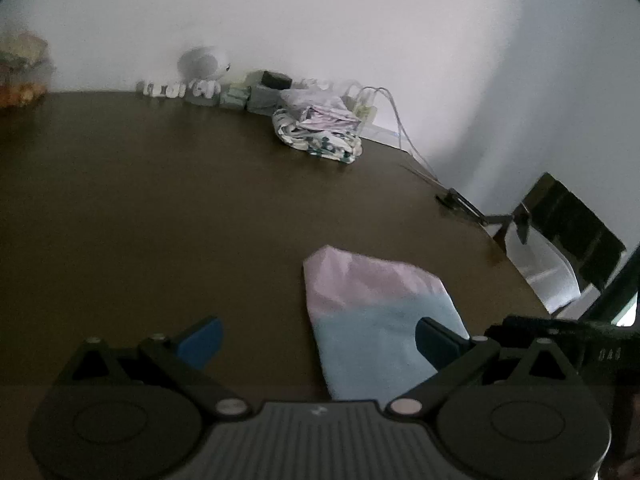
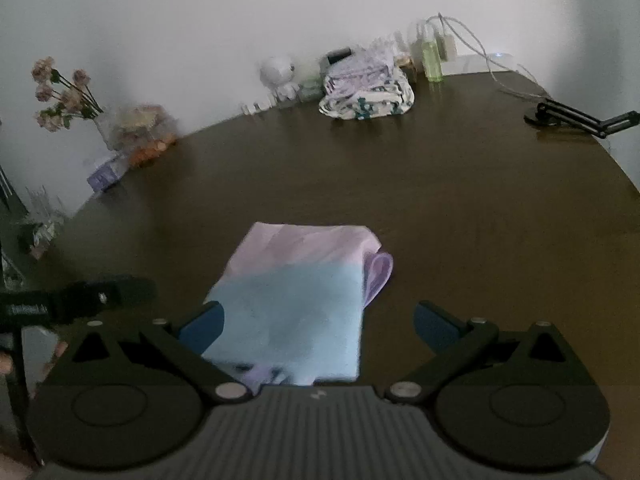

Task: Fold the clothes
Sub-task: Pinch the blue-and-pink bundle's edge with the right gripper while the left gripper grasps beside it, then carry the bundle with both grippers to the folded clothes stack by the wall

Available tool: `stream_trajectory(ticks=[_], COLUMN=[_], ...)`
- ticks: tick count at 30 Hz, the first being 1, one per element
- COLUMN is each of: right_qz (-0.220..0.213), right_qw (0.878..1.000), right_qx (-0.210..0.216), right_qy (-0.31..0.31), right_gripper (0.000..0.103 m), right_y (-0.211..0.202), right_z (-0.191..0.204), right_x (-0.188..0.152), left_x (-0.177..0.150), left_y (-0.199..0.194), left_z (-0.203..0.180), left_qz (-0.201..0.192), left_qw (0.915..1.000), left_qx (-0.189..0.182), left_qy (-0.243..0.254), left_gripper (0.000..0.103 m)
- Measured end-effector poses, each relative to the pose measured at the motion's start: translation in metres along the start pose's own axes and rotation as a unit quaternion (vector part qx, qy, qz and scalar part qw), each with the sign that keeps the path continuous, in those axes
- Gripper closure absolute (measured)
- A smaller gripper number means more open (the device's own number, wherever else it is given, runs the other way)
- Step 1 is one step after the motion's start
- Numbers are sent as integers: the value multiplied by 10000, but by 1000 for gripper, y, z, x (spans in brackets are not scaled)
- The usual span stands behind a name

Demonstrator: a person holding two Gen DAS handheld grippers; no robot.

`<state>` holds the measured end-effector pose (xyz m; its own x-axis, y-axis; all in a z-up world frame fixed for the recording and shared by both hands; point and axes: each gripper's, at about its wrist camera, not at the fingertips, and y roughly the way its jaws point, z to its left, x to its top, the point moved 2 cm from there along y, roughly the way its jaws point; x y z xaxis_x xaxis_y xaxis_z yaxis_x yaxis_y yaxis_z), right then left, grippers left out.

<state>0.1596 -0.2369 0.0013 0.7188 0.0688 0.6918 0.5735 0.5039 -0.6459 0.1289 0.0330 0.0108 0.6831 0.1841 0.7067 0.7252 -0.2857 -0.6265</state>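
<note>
A folded pink and light blue garment [image 1: 372, 316] lies flat on the dark wooden table [image 1: 160, 200], near its front edge. My left gripper [image 1: 318, 342] is open and empty, above the garment's left side. In the right wrist view the same garment [image 2: 300, 292] lies between the fingers of my right gripper [image 2: 318, 326], which is open and empty just above it. A small purple flap sticks out at the garment's right edge. A pile of folded patterned clothes [image 1: 320, 132] sits at the table's far side; it also shows in the right wrist view [image 2: 364, 88].
Along the wall stand a white toy figure [image 2: 280, 74], small boxes [image 1: 256, 94], a green bottle [image 2: 432, 60], cables [image 1: 392, 116] and a flower vase [image 2: 68, 96]. A black clamp arm [image 2: 576, 118] lies at the table's right edge. A chair [image 1: 560, 240] stands beyond the table.
</note>
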Motion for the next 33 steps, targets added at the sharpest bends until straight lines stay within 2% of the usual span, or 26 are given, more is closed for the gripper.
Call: stream_trajectory(ticks=[5, 8, 14, 16, 17, 19, 22, 23, 26, 27, 28, 30, 32, 33], right_qz=[233, 369, 550, 545, 542, 557, 538, 544, 557, 560, 568, 595, 630, 646], right_qw=[9996, 9991, 9974, 9970, 9969, 9956, 9949, 9947, 9937, 9933, 9928, 9922, 9914, 9907], right_qx=[-16, 164, 464, 546, 569, 754, 847, 864, 942, 972, 1001, 1031, 1063, 1100], right_qy=[-176, -115, 44, 49, 27, 61, 69, 99, 239, 292, 342, 371, 428, 482], right_gripper=[0, 0, 3, 9, 11, 22, 24, 28, 41, 43, 46, 53, 65, 67], right_y=[27, 41, 54, 54, 54, 55, 57, 57, 59, 59, 60, 61, 64, 65], right_z=[-12, -19, -24, -23, -21, -20, -18, -18, -20, -21, -23, -24, -24, -25], right_x=[15, 18, 17, 15, 14, 13, 14, 14, 15, 15, 15, 15, 15, 14], left_x=[19, 23, 20, 18, 17, 16, 16, 16, 16, 16, 16, 17, 17, 17], left_y=[27, 42, 60, 64, 66, 67, 69, 70, 72, 73, 74, 75, 76, 76], left_z=[7, 8, 7, 7, 7, 7, 6, 6, 8, 10, 11, 13, 12, 12], left_qz=[235, 410, 810, 920, 928, 935, 932, 943, 979, 1001, 1006, 1008, 1000, 995], left_qw=[9992, 9982, 9945, 9932, 9927, 9923, 9922, 9919, 9909, 9903, 9900, 9895, 9896, 9897], left_qx=[-203, -286, -478, -529, -579, -638, -691, -708, -764, -777, -787, -808, -813, -815], left_qy=[-252, -340, -457, -482, -500, -497, -456, -465, -512, -576, -604, -643, -639, -636], left_gripper=[1, 5, 30, 36, 37, 37, 41, 43, 59, 69, 74, 76, 76, 77])
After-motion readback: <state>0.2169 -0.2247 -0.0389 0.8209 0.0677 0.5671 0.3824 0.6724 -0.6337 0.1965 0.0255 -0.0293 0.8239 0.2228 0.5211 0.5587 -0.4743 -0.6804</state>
